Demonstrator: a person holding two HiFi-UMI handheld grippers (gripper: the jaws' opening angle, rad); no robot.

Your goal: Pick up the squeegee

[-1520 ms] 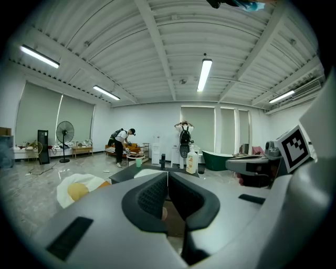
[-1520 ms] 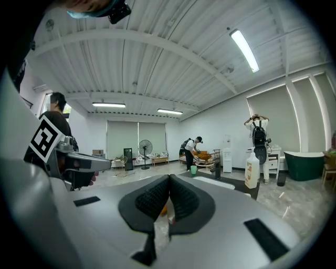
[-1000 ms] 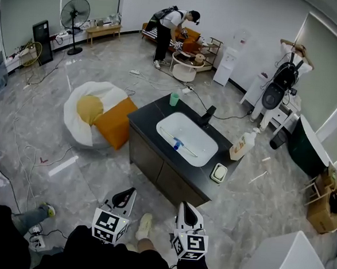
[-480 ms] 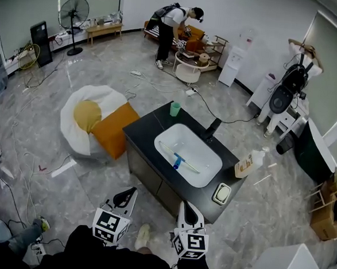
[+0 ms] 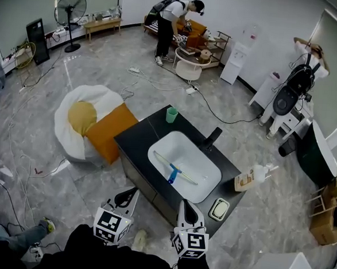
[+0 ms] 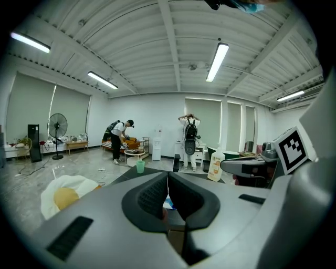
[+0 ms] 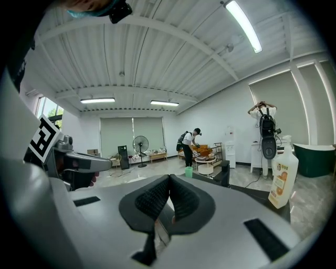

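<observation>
A white sink basin (image 5: 206, 156) is set in a black counter (image 5: 135, 139) ahead of both pairs of jaws. The squeegee (image 5: 172, 173) is the only thing lying in it. It rests flat on the basin floor, well apart from either gripper, ahead of the gap between them and slightly nearer the right one's line. It has a long, thin, pale blade bar lying slantwise across the basin. A short bright blue handle sticks out from the bar's middle toward the grippers.

A green cup (image 5: 171, 114) stands upright on the counter's far corner, beyond the basin; its inside cannot be seen. A small pale soap dish (image 5: 219, 209) sits on the near corner, just ahead and to the right of the right jaws, and what it holds is too small to tell. A pump bottle (image 5: 252, 178) with an orange label stands at the counter's right edge. A black faucet (image 5: 213, 137) rises behind the basin.

The left gripper (image 5: 131, 190) has its jaws together with nothing between the pads. The right gripper (image 5: 185, 206) also has its jaws pressed together and is empty. Both are held short of the counter's near edge.

In the two gripper views, each gripper's own grey body blocks the basin, so the squeegee is not clearly visible there. Only the cup, the bottle and the dark counter top rise above it. In the head view, the person's dark clothing cuts off the rear of both grippers.
</observation>
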